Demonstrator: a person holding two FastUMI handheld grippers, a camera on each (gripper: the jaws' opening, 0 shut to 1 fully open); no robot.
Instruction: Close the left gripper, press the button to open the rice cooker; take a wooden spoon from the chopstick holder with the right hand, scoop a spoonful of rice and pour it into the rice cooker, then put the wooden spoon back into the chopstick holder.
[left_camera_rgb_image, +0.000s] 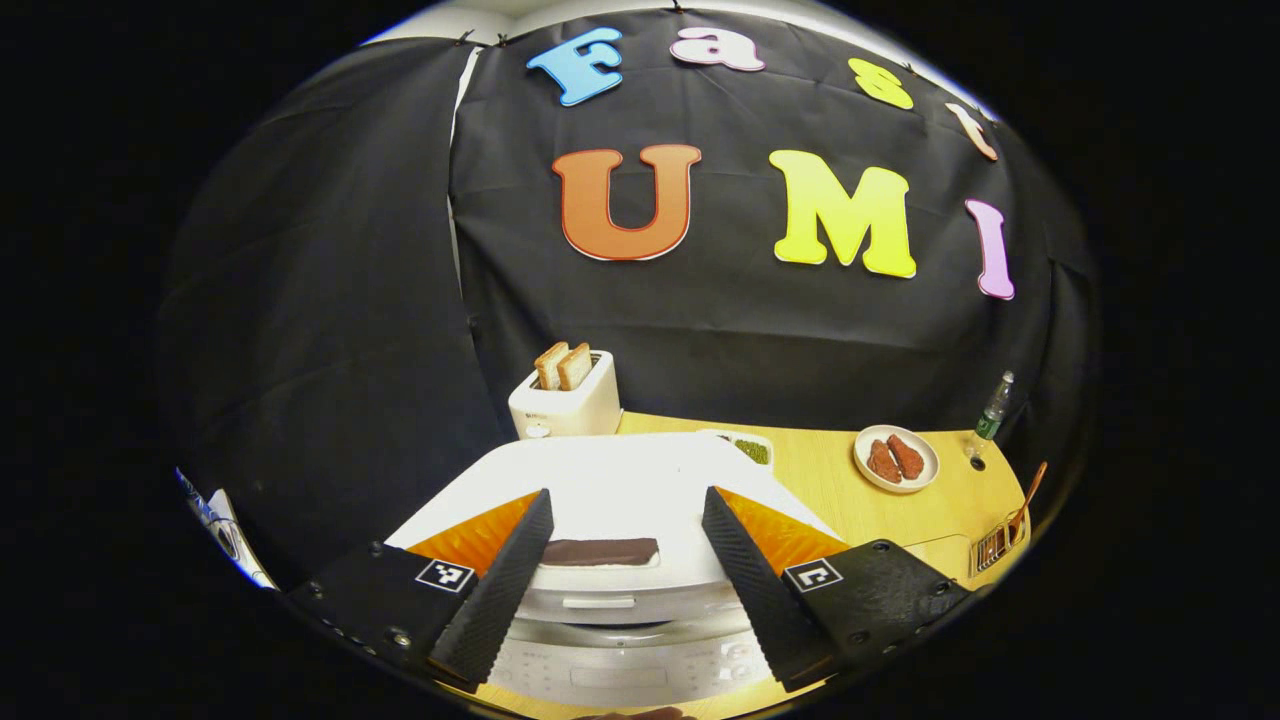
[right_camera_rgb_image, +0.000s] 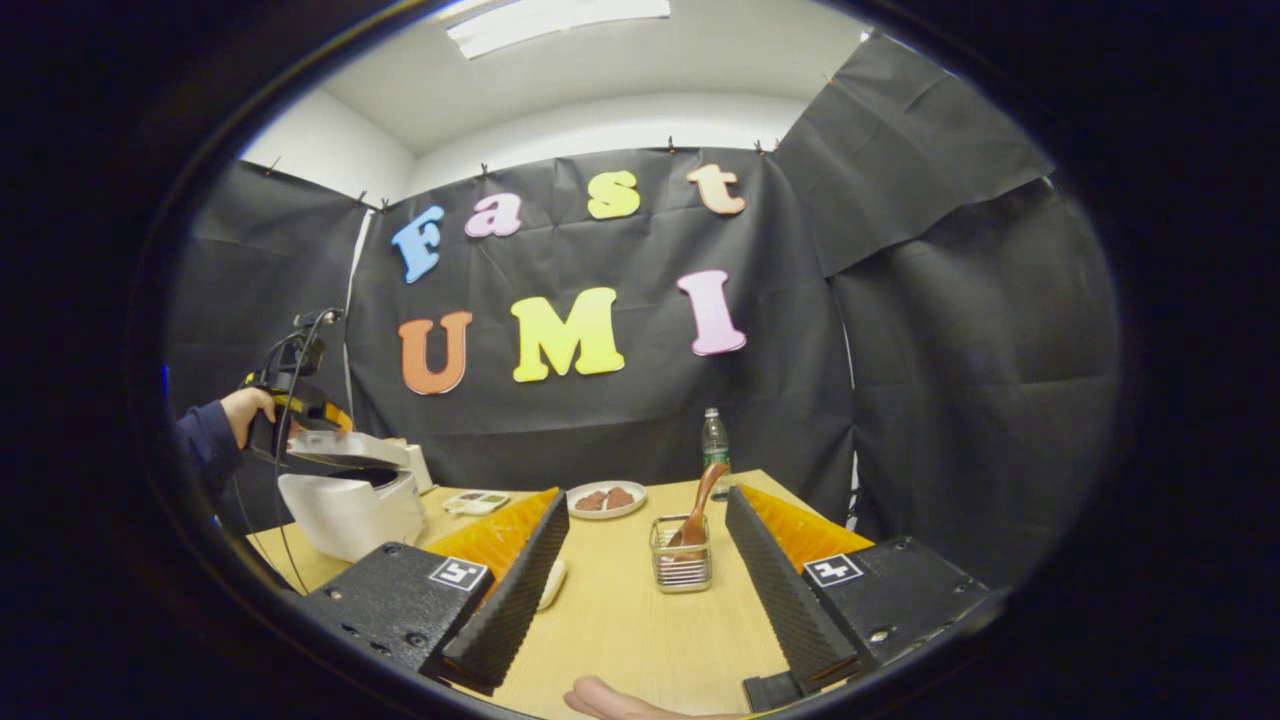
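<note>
Both tongs gape wide; the wooden spoon (right_camera_rgb_image: 697, 512), centre frame in its holder (right_camera_rgb_image: 681, 565), looks light and stiff: grip its upright handle.

In the left gripper view, the rice cooker's (left_camera_rgb_image: 610, 500) front panel markings are too blurred to read. The chopstick holder (left_camera_rgb_image: 992, 545) is cut off at the table's right edge.

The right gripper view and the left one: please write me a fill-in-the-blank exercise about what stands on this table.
1. The brown wooden spoon stands in the small wire ____ holder.
2. Two slices of toast stick up from the white ____.
3. The tongs of the left gripper are ____, above the white rice cooker.
4. The round white plate holds two ____ pieces.

Missing words: chopstick; toaster; open; brown
</note>
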